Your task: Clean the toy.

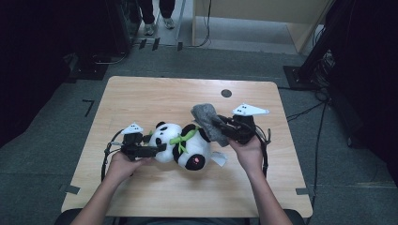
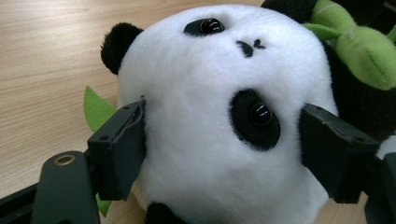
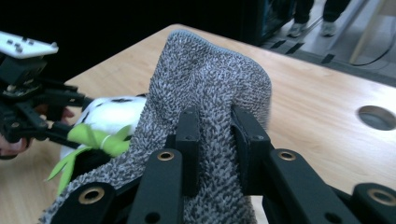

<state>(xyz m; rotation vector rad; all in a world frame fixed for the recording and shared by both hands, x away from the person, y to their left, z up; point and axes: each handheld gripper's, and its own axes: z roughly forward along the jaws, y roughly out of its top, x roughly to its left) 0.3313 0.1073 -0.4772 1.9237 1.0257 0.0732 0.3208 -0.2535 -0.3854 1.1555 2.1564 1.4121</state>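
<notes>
Looking down from the high view, a plush panda (image 1: 180, 145) lay on its back near the middle of the wooden surface (image 1: 141, 93), head toward the left, a green bamboo sprig (image 1: 184, 137) across its chest. The left gripper (image 1: 157, 148) came in from the left, held in the person's left hand (image 1: 123, 163), and its fingers reached the side of the white head. On the other side, the right gripper (image 1: 224, 126), held in the right hand (image 1: 248, 152), carried a grey terry cloth (image 1: 209, 121) that rose up and hung over the panda's lower body. A dark round hole (image 1: 226, 93) sat in the far part of the surface, and somebody's shoes (image 1: 158, 26) showed on the floor beyond.

Over to the left gripper view: the panda's head (image 2: 210, 126) sat squarely between the two black fingers (image 2: 123, 149), which stood wide apart, one pressed into the fur on each side of the face. A green leaf (image 2: 95, 109) poked out behind the left finger.

And the right gripper view: the fingers (image 3: 189, 140) were drawn close together, clamped on a fold of the grey cloth (image 3: 210, 79), which stood up in a hump above them. Beyond it, the panda and its green sprig (image 3: 95, 137) lay on the surface, with the left gripper (image 3: 70, 116) at its head.
</notes>
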